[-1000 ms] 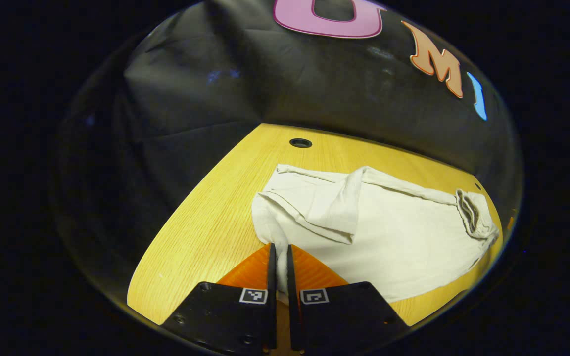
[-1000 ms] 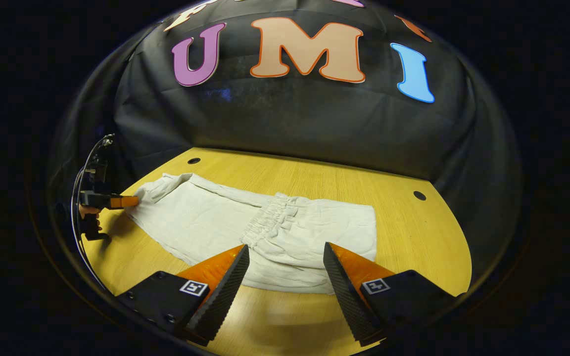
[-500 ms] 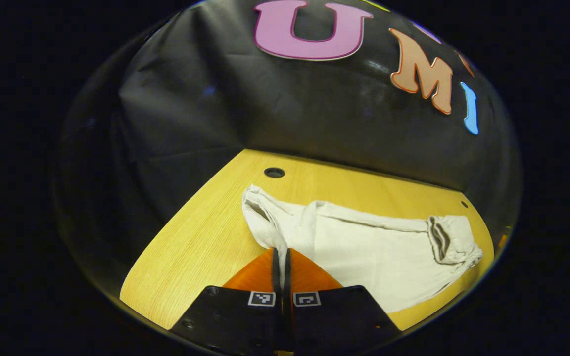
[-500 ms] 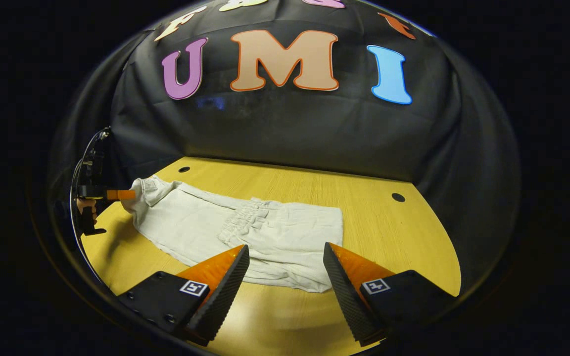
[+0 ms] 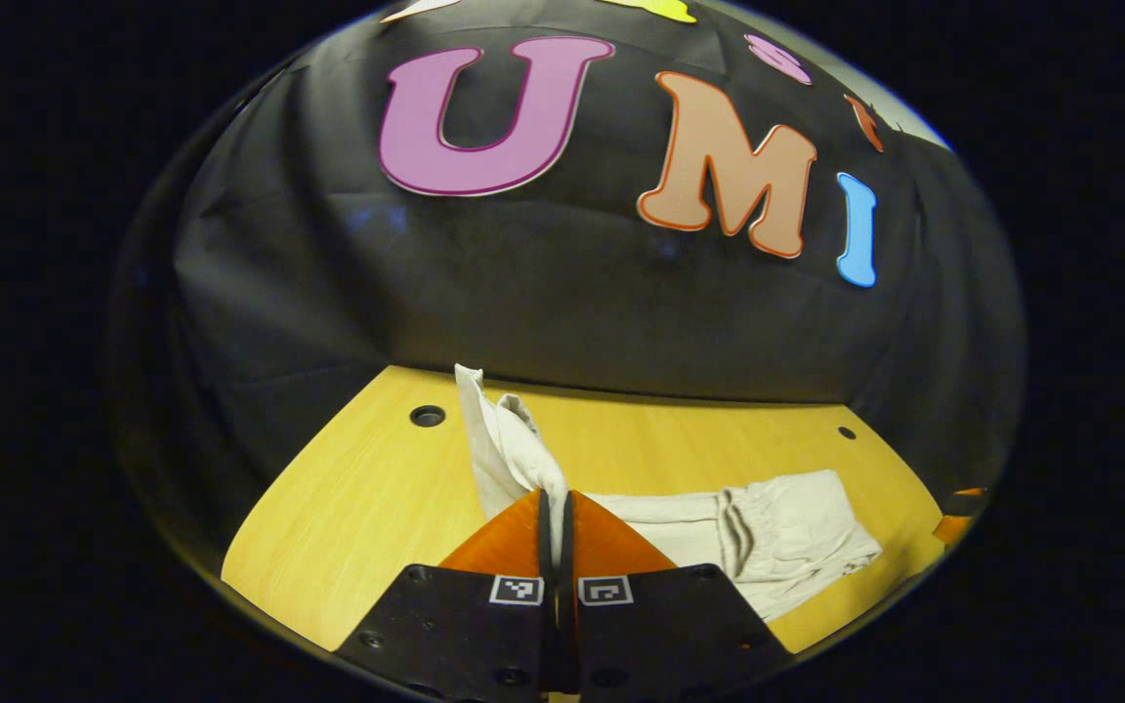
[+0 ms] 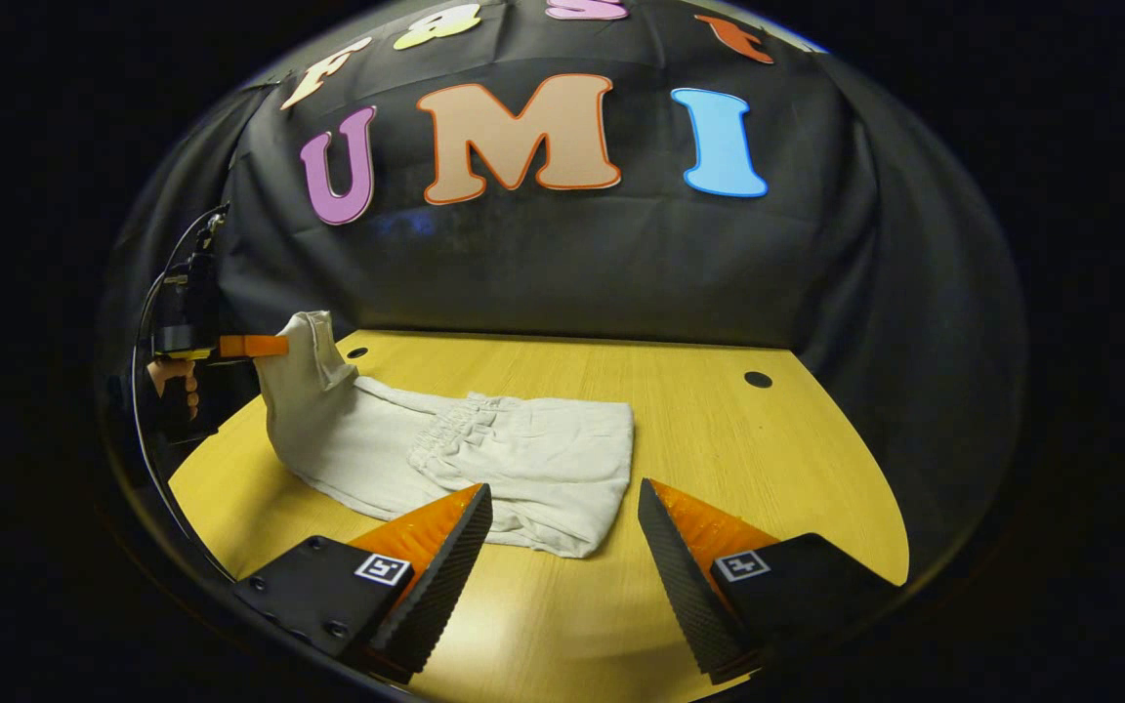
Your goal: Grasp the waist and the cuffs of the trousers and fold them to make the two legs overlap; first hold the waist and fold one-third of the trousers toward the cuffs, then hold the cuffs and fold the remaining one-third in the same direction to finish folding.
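Left gripper view is showing the left gripper [image 5: 555, 508] pressing its two fingers together on the cuff end of the trousers [image 5: 777, 532], with a strip of pale cloth running up from between the fingers. The pinched cuff [image 5: 499, 434] is standing above the wooden table [image 5: 348, 517], raised off the surface, while the rest of the garment is trailing down to the right and lying flat. In the right gripper view the same gripper [image 6: 260, 346] is appearing at the far left edge, a hand [image 6: 175, 383] gripping its handle, and the cloth is hanging from its tip in a short slope down to the tabletop.

The right gripper [image 6: 562, 527] is hovering with its fingers spread wide, nothing between them. The near edge of the trousers [image 6: 484, 454] is lying just beyond and between its fingertips; whether the left fingertip is touching the cloth cannot be told.

The trousers are looking off-white and creased. The gathered elastic waist [image 6: 450, 430] is lying folded over on top of the legs, near the middle of the bundle, leaving a rounded fold edge toward the right. Dark round holes [image 6: 758, 379] are showing in the table near the back wall.
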